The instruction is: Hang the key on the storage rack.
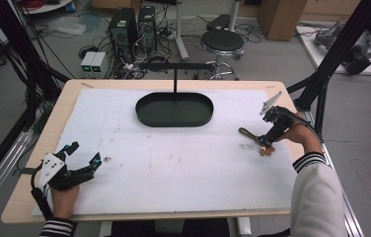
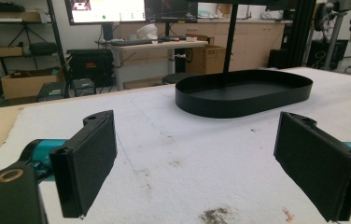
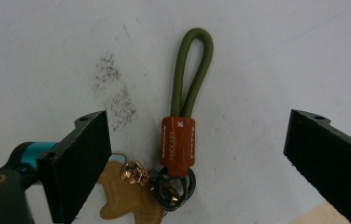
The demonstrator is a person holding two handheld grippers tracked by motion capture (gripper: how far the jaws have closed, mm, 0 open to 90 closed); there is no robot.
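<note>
Even indoor light, soft shadows, slight blur

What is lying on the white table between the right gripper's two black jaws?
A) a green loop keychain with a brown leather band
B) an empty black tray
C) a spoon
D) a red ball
A: the right gripper view shows the keychain, an olive-green cord loop with a brown leather band, a dark ring and a tan charm, lying flat between the open jaws of the right gripper, which do not touch it.
</note>
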